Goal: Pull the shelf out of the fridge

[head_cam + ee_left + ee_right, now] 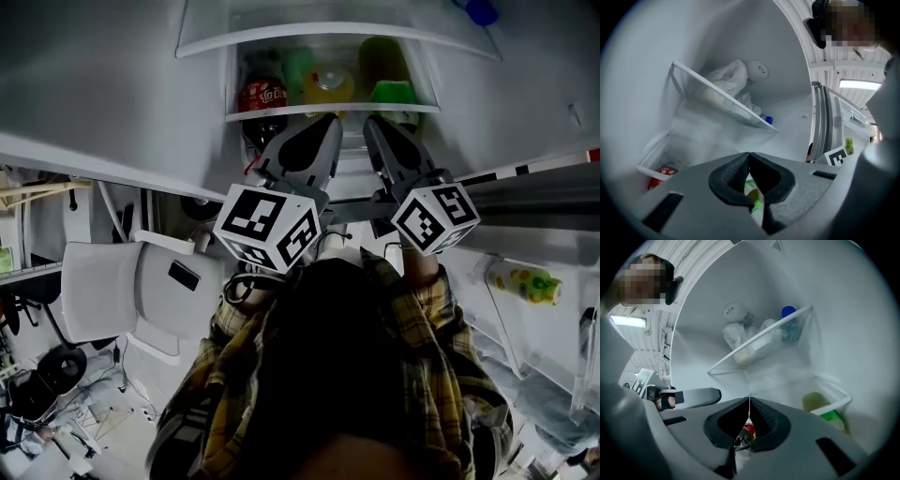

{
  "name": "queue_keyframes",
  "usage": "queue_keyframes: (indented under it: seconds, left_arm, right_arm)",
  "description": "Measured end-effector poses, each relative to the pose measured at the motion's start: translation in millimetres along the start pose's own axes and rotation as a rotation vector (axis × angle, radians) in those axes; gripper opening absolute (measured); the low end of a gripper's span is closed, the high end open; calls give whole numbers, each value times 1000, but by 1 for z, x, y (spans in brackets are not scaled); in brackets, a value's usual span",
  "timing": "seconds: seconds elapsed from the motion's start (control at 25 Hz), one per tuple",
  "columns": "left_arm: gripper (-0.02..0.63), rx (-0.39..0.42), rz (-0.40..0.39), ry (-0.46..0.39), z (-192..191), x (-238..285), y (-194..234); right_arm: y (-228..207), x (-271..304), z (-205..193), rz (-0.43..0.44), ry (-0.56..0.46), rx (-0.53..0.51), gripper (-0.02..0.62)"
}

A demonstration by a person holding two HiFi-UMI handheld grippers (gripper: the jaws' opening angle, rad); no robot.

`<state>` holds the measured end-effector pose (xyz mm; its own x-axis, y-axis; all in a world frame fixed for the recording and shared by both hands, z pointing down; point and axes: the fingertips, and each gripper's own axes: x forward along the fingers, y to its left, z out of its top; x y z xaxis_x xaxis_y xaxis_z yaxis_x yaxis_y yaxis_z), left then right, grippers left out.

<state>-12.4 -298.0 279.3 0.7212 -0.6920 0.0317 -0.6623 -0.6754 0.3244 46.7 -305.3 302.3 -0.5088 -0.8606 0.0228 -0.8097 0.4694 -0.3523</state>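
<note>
1. Fingers [732, 174] on the left gripper [749, 154]: pressed together tip to tip, nothing pinched as far as I can see. Only a sliver of the fridge contents shows through the gap behind the tips.
2. Same deal on the right gripper [749, 399], pads shut on each other. There's a thin pale line right at the seam and I can't tell what it is, so I'd call this one empty too.
3. Just past the tips is the shelf [417, 110], seated in the fridge [656, 56]. In the head view both sets of tips sit right at its front rim, side by side near the middle.
4. It's loaded: cola bottle [262, 97], yellow bottle [328, 86], green bottle [392, 92]. The upper shelf [723, 99] with a plastic bag [727, 77] on it is close above.
5. What worries me: with both grippers closed there's no bite on the rim, so a tug from here would just slide off. They'd have to open up and clamp the rim first.
6. Then there's the load. Yank it and the bottles could tip or roll off the front. Pull harder on one side and the shelf probably skews and jams in its side rails. A smooth rim plus a shallow bite is a slip risk too.
</note>
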Motion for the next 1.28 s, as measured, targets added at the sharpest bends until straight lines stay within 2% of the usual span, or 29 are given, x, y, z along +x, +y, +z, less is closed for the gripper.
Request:
queue_keyframes:
  seconds: [0.16, 0.4, 0.56, 0.68, 0.96, 1.12, 1.28]
  left_arm:
    - [5, -27, 15, 9, -7, 7, 3]
    - [5, -124, 14, 18, -19, 12, 10]
    - [13, -162, 37, 40, -30, 13, 18]
    - [71, -199, 20, 70, -40, 15, 18]
    - [174, -271, 20, 118, -61, 19, 23]
    - [213, -323, 41, 133, -72, 19, 33]
    - [216, -362, 64, 144, -82, 20, 41]
  right_arm:
    - [-11, 4, -5, 14, 14, 40, 21]
    - [-17, 7, -8, 71, -2, 152, 22]
    - [-23, 9, -14, 63, 7, 212, 23]
    - [-27, 9, -19, 74, 14, 271, 26]
    - [-33, 10, -35, 94, 66, 358, 123]
    - [-31, 17, -47, 124, 113, 413, 175]
    - [-36, 22, -55, 118, 130, 452, 178]
